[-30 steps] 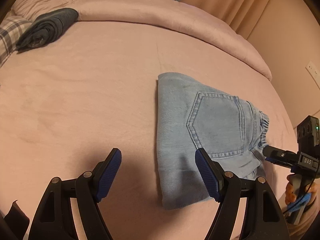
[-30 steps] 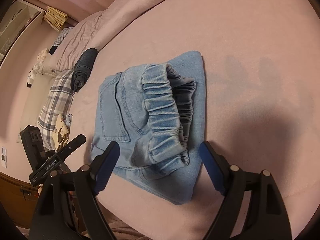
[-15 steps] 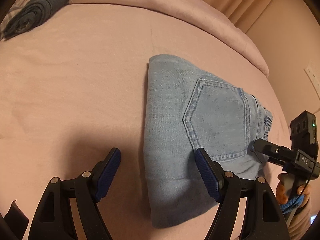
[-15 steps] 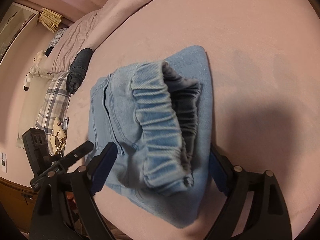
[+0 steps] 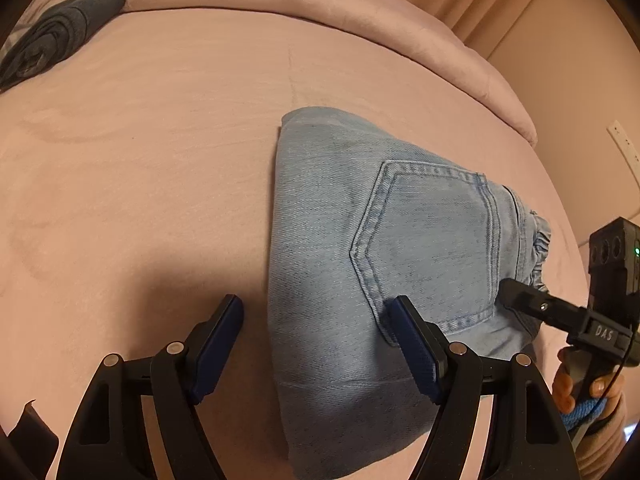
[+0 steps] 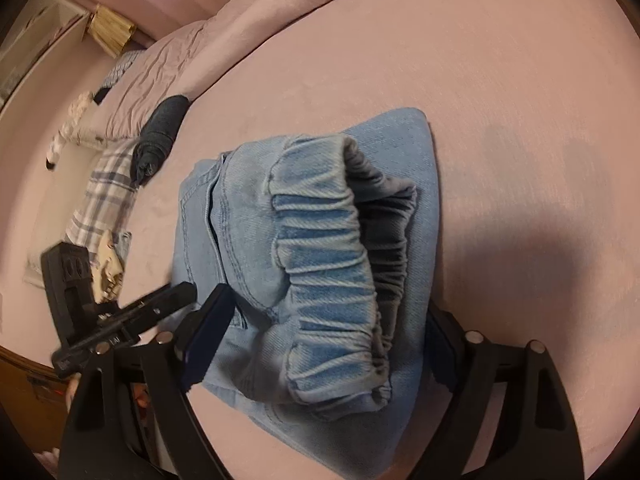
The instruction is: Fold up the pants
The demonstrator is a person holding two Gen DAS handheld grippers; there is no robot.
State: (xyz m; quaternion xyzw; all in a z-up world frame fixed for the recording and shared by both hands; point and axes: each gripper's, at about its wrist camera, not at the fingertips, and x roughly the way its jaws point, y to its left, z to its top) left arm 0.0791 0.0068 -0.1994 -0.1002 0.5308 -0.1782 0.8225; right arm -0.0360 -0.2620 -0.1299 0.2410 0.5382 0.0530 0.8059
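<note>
Folded light-blue jeans (image 5: pixel 360 248) lie on the pink bed (image 5: pixel 140 160), back pocket up. My left gripper (image 5: pixel 314 312) is open and straddles the fold's near left edge: the right pad is over the denim, the left pad over the sheet. In the right wrist view the elastic waistband (image 6: pixel 324 280) faces me. My right gripper (image 6: pixel 326 320) has the waistband end between its jaws, which are closing; its right finger is partly hidden behind the denim. I see no firm grip. The right gripper's finger (image 5: pixel 524 300) shows by the waistband in the left wrist view.
A rolled dark grey garment (image 5: pixel 60 36) lies at the far left of the bed, next to a plaid cloth (image 6: pixel 108 188). A bunched pink duvet (image 5: pixel 360 20) runs along the far side. The bed's edge and a wall socket (image 5: pixel 624 148) are at the right.
Both grippers have come lower and closer to the jeans. The right gripper slid over the waistband end, which now fills the space between its jaws; its jaws have narrowed a little.
</note>
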